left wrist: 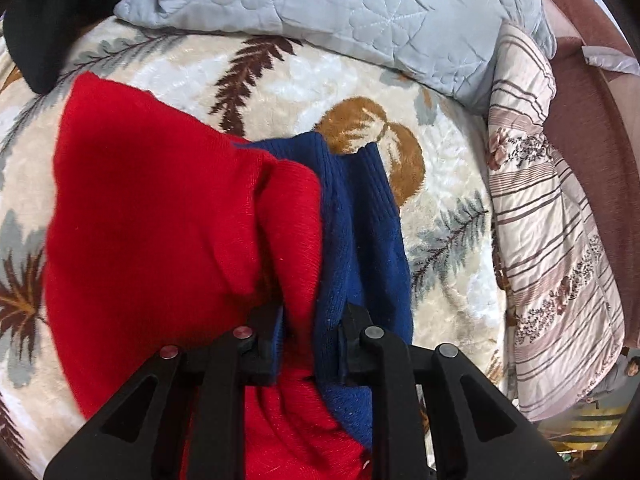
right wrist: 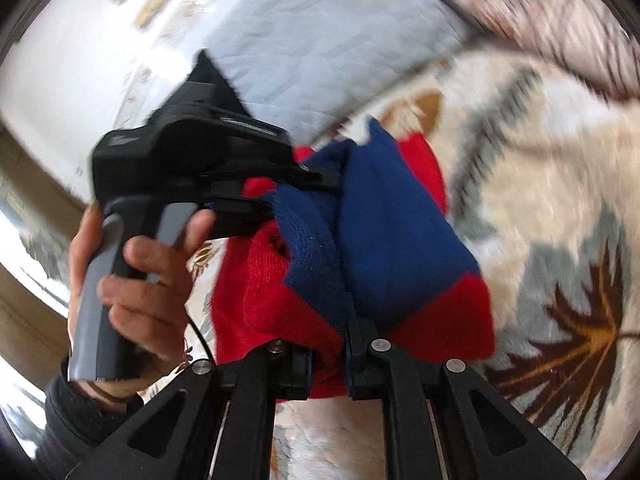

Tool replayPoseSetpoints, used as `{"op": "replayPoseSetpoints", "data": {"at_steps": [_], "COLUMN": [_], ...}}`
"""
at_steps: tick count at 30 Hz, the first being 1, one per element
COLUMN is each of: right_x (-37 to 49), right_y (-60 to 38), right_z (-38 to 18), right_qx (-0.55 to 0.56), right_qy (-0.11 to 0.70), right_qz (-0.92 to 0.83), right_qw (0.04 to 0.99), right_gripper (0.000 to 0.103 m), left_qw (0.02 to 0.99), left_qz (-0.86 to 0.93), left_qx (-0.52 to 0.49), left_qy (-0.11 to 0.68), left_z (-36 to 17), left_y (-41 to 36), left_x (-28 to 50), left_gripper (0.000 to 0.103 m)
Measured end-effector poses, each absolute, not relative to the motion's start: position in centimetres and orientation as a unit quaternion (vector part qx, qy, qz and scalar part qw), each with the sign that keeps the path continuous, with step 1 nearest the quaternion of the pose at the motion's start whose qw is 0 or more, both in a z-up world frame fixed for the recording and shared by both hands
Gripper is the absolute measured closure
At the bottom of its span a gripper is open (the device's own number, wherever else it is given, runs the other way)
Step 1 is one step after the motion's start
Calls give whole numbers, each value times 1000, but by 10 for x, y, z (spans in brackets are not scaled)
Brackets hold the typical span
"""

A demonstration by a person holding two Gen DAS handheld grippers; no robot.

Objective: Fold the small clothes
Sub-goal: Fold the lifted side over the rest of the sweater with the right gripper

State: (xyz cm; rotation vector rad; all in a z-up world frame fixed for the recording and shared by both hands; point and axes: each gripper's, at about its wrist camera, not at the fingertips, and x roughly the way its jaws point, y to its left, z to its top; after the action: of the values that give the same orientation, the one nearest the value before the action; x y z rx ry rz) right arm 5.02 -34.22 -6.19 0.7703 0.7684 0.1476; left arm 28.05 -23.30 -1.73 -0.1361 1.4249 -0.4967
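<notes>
Knitwear fills both of my views: a small red and blue sweater (left wrist: 168,216), lifted off the bed and bunched between my two tools. My left tool (left wrist: 310,344) has its two black fingers drawn in narrow on a thick fold where the red knit and the blue ribbed part meet, and cloth is pinched between the pads and spills out above and below them. The rest of the red body hangs away to the left over the leaf-patterned fleece blanket (left wrist: 448,208) that covers the bed.

My right tool (right wrist: 328,356) is likewise drawn in on the garment, its fingers clamped on a wad of red and blue knit (right wrist: 384,240), with a blue panel and a red corner draped over the right finger. From this camera I also see my left tool (right wrist: 260,204) from the side, its fingers buried in the blue knit, and my left hand (right wrist: 140,280) wrapped around its grey handle. This view is blurred, so fine detail of the weave is lost.

Behind the sweater lies a pale blue quilted pillow (left wrist: 340,12), touching the fleece blanket at its far edge. A striped floral quilt (left wrist: 548,216) is heaped along the right side of the bed, against a brown headboard (left wrist: 592,112).
</notes>
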Motion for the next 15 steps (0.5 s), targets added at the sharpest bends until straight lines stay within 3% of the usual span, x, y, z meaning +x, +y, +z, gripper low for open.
{"op": "replayPoseSetpoints", "data": {"at_steps": [7,15], "right_x": [58,45], "right_y": [-349,-356], "right_z": [-80,-59], "right_qx": [403,388], "right_qy": [388,372], "right_qz": [68,57], "right_qw": [826,841], "right_gripper": [85,74], "left_qw": [722,733], "left_qz": [-232,-245], "left_qx": [-80,-117], "left_qy": [647,624], "left_z": [-10,22], "left_y": [-234,-201], "left_x": [282,277], "left_gripper": [76,66]}}
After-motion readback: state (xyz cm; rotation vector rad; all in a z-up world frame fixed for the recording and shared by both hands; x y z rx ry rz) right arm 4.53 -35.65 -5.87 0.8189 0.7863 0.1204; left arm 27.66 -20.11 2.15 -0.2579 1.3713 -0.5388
